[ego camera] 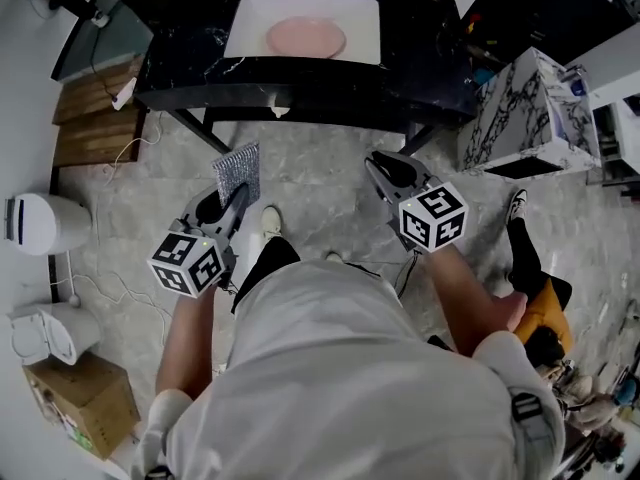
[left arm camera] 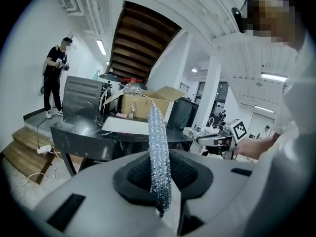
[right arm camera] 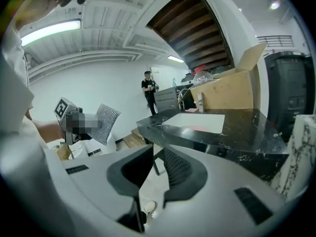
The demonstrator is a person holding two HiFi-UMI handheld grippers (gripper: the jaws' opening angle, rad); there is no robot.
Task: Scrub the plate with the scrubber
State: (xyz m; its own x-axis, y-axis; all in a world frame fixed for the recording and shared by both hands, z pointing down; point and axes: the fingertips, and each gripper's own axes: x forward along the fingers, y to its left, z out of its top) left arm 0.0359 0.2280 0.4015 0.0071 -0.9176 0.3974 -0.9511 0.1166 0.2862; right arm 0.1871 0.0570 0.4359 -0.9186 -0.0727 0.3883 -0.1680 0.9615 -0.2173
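Note:
A pink plate (ego camera: 305, 37) lies in a white sink basin (ego camera: 250, 28) set in a black marble table (ego camera: 190, 63), well ahead of both grippers. My left gripper (ego camera: 232, 190) is shut on a silver mesh scrubber (ego camera: 238, 170), which stands upright between its jaws (left arm camera: 159, 157). My right gripper (ego camera: 388, 171) is open by a narrow gap with nothing between its fingers (right arm camera: 157, 169). Both hang over the floor, short of the table. In the right gripper view the scrubber (right arm camera: 104, 122) shows at the left and the basin (right arm camera: 195, 122) ahead.
A white marble-patterned block (ego camera: 530, 118) stands right of the table. Wooden steps (ego camera: 95, 118), a white bin (ego camera: 40, 223) and a cardboard box (ego camera: 85, 398) lie at the left. A person (left arm camera: 54, 75) stands beyond the table; another person's leg (ego camera: 525, 258) is at my right.

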